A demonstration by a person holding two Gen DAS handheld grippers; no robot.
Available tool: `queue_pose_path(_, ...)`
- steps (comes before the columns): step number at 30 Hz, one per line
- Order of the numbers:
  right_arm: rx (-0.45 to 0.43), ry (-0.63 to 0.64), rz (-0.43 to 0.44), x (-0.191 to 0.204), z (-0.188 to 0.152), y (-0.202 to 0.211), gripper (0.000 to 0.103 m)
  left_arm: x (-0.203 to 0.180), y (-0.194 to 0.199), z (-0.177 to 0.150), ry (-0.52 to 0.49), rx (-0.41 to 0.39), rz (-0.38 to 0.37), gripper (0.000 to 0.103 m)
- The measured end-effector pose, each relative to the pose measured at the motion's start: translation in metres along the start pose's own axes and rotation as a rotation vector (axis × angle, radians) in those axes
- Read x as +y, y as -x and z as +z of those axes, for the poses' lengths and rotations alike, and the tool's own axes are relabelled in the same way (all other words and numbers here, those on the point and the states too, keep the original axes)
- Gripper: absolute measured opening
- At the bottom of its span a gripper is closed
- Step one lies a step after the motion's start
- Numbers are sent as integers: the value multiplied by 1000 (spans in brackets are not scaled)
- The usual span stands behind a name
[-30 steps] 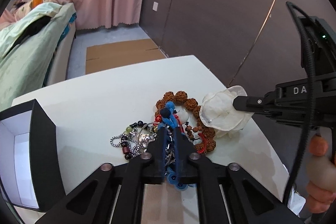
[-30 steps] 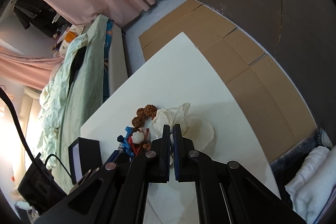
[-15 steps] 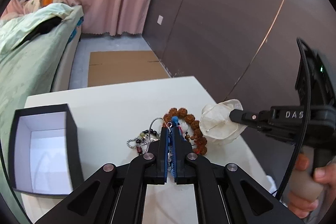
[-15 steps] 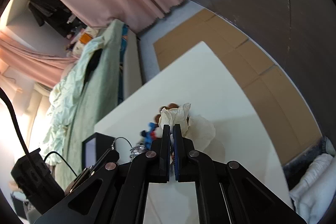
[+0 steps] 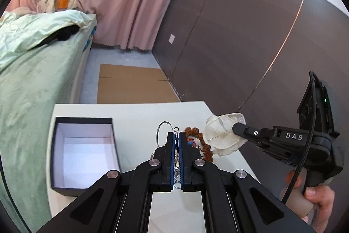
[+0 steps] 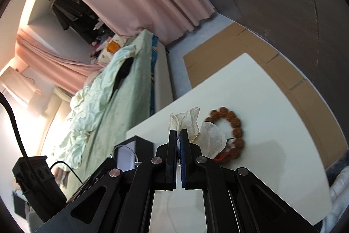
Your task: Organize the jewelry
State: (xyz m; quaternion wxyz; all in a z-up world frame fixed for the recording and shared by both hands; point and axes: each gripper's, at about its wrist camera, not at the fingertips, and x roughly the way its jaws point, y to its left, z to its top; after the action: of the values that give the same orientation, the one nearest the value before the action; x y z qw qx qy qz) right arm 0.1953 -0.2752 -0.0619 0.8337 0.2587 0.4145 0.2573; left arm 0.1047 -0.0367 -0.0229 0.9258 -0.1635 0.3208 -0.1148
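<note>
The left gripper is pinching a dangling tangle of chains between nearly closed fingers and could be dragging the brown bead bracelet off the bench (strands may be snagged), while the right gripper is clamping the white fabric flower at its fingertips, clear of the open black box.

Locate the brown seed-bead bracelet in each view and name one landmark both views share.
Left wrist view: the brown seed-bead bracelet lies right of centre, partly hidden.
Right wrist view: it lies right of centre on the white table.
Shared landmark: the crumpled white gauze flower beside it.
</note>
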Motion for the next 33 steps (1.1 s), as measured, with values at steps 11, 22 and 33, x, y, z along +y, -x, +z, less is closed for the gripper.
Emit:
queue_pose_path(11, -10, 18, 52, 31, -19, -10, 4, 16, 52, 12, 34, -99, -30, 3)
queue_pose_path(22, -24, 36, 128, 53, -26, -18, 4, 34, 75, 18, 45, -151, 15, 3)
queue_pose_path(33, 17, 61, 170, 70, -31, -44, 4, 71, 49, 17, 103, -79, 96, 3)
